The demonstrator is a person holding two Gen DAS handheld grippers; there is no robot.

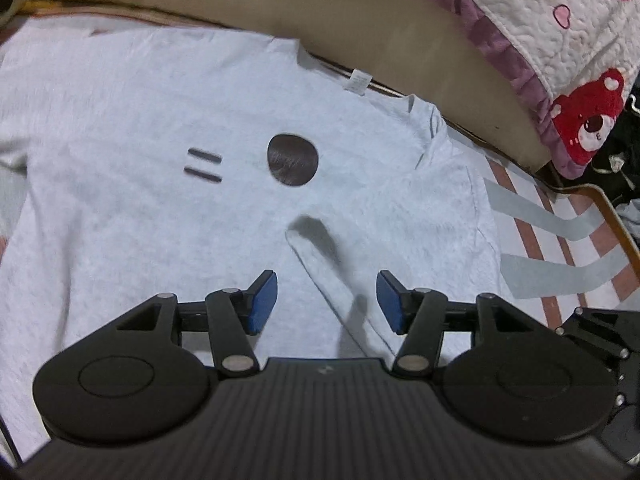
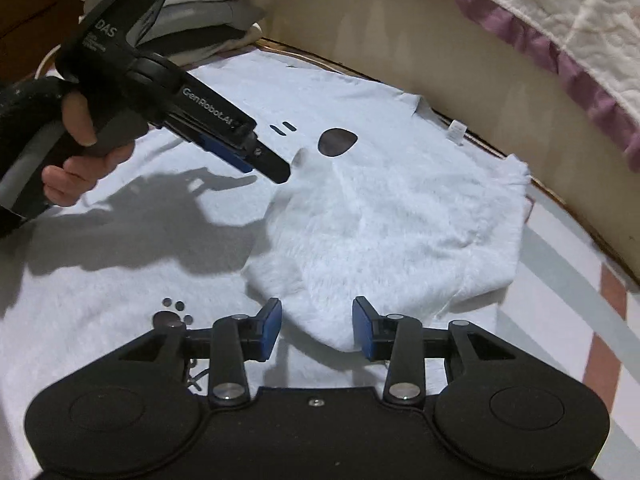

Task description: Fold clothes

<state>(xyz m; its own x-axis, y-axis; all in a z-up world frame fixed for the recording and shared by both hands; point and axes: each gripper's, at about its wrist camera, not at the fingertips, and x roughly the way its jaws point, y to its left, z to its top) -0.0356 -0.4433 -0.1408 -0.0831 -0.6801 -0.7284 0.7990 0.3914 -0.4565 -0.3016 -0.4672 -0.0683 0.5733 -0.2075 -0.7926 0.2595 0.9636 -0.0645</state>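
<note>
The left hand-held gripper (image 1: pixel 326 300) hangs over the middle of a pale grey sweatshirt (image 1: pixel 140 200), its blue pads (image 1: pixel 264 300) standing apart with only cloth lying under the gap, nothing pinched. The right hand-held gripper (image 2: pixel 316 328) is open too, poised at the near edge of the folded-over side of the garment, whose rounded fold edge lies between its pads (image 2: pixel 270 330) without being squeezed. In the right wrist view the left tool comes in from the far left, held in a person's hand (image 2: pixel 80 152) with a dark sleeve behind it, tilted downward so its tip sits just beside the cuff of the folded sleeve (image 2: pixel 298 158). The sweatshirt lies spread flat on the bed (image 1: pixel 560 240), collar and white label (image 1: pixel 357 82) toward the padded headboard (image 1: pixel 400 20); a dark oval print (image 1: pixel 293 160) and two short bars (image 1: pixel 203 170) mark its chest. It looks soft, light and floppy, so it should drape and crease wherever lifted; the folded edge or the hem corners seem the surest places to pinch. Both tools point steeply down at the fabric. Far left, a stack of folded clothes (image 2: pixel 208 12) sits by the headboard, and a quilt with red bears (image 1: pixel 584 116) hangs to the right.
</note>
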